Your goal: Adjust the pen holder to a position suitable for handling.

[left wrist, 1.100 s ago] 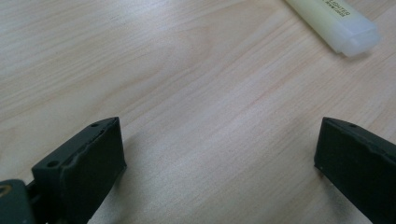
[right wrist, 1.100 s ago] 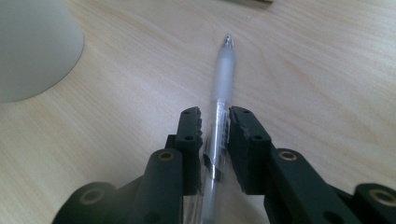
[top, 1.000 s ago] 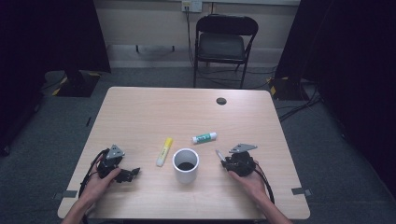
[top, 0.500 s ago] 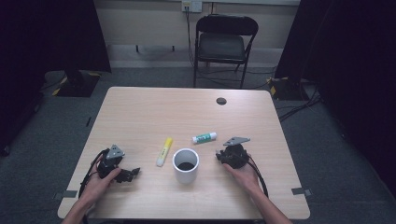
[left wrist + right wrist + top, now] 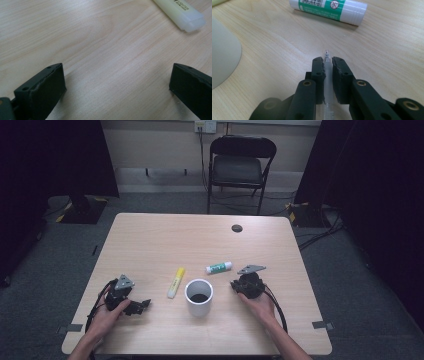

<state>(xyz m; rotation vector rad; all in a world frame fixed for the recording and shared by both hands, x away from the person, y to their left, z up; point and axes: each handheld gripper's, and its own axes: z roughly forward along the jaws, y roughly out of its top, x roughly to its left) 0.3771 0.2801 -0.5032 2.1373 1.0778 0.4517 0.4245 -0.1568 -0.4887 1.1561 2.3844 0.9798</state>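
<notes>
My right gripper [image 5: 327, 62] is shut on a thin clear pen [image 5: 327, 75] that lies along the gap between its jaws, tip poking out ahead. Its jaws have just been closing on the pen. In the high view this gripper [image 5: 234, 285] sits right of a white cup [image 5: 187, 292]. A white and green glue stick [image 5: 328, 7] lies just beyond it on the table [image 5: 165, 235]. My left gripper [image 5: 117, 67] rests open on the table with nothing between its jaws. A yellow highlighter [image 5: 180, 12] lies ahead of it to the right.
The cup's wall [image 5: 222, 50] bulges close on the left of the right gripper view. A small dark disc [image 5: 236, 228] sits at the table's far side. A black folding chair [image 5: 239, 165] stands behind the table, and cables run across the floor at the right.
My right gripper has shifted a little to the left and away from the table's near edge, towards the glue stick. The left gripper has stayed where it was.
</notes>
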